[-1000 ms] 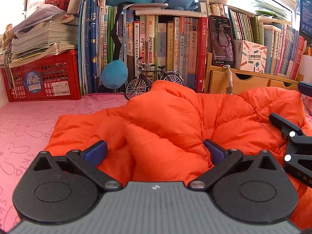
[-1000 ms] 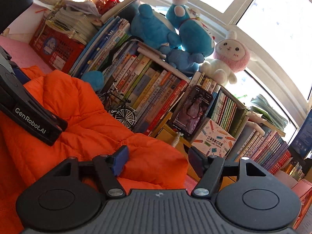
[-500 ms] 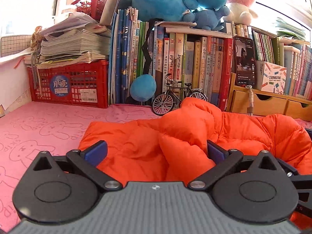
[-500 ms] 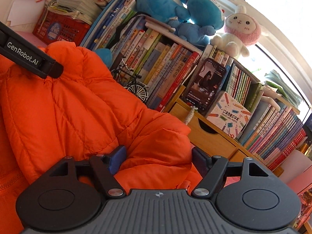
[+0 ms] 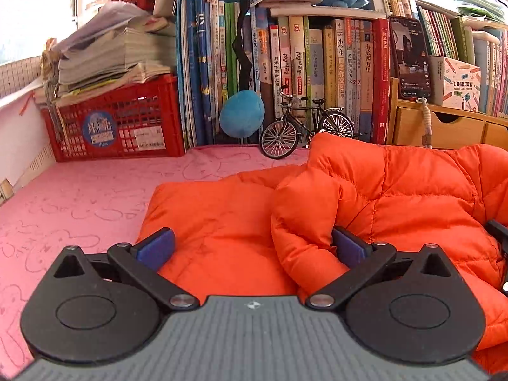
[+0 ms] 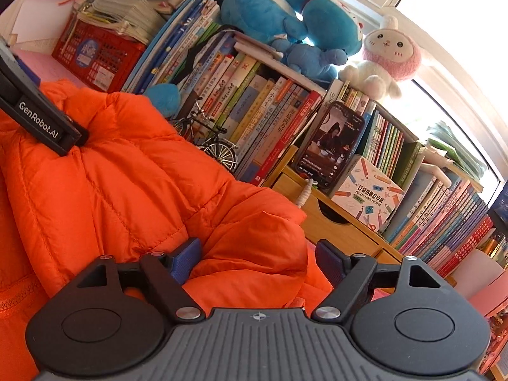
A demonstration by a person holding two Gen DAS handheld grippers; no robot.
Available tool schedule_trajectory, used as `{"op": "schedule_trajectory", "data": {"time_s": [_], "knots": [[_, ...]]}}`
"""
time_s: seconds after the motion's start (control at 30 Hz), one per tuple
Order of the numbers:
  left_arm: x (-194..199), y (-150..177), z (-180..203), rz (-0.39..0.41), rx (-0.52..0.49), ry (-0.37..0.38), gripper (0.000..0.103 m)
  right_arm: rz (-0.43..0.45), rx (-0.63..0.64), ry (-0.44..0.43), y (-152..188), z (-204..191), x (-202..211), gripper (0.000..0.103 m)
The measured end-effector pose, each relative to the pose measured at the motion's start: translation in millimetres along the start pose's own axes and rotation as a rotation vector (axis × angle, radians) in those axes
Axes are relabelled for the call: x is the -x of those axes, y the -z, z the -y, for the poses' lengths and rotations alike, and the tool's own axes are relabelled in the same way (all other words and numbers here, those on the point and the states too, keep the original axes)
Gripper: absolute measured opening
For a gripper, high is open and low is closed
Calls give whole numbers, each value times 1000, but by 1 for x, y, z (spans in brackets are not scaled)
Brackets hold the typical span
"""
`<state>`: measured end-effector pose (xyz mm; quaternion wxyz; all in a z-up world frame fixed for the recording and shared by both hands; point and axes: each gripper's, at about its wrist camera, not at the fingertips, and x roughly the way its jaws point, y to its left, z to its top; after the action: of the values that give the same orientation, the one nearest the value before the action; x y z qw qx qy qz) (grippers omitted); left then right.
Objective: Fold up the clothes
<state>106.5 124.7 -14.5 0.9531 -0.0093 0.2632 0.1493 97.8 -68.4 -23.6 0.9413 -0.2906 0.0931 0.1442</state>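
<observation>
Jacket: one orange puffer jacket (image 5: pixel 397 197) lies bunched on the pink mat (image 5: pixel 79 209), filling its right half and reaching toward the back edge, where its highest fold rises just in front of the model bicycle (image 5: pixel 304 133).
Step in hand: by the look of it, a fold has just been laid over and both tools are letting go; done well, each should back straight out so the padded cloth is not dragged open, and the next grip should take a seam edge, not a loose puff.
Left gripper: the left gripper (image 5: pixel 250 247) has its jaws spread wide, a sleeve-like roll of jacket lying between them against the right pad, not pinched.
Right gripper: the right gripper (image 6: pixel 257 260) has its jaws opening, a rounded lump of jacket between them, and a clear gap shows beside the right pad.
Crate: one red crate (image 5: pixel 114 123) stands in the back left corner of the mat, stacked with papers.
Plush toys: three blue ones and one pink-and-white rabbit (image 6: pixel 387 54) sit on top of the books (image 5: pixel 285 73), with one more blue plush piece (image 5: pixel 241 112) hanging in front of them.
Phone: one phone (image 6: pixel 330 146) is propped upright above the wooden drawers (image 6: pixel 333 225).
Grippers: two.
</observation>
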Motion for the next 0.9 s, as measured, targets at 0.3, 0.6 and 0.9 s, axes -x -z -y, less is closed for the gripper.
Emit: {"op": "schedule_trajectory", "data": {"time_s": [0.3,0.6,0.9], "knots": [[0,1,-5,-22,28,26,103,87,52,116,0,14,34,94],[-2,-1,-10,-34,55,60,103,-85,71,137,25,18,12,96],[-1,-1,-8,-31,43,71,103,-162,80,71,-8,37,14,98]]}}
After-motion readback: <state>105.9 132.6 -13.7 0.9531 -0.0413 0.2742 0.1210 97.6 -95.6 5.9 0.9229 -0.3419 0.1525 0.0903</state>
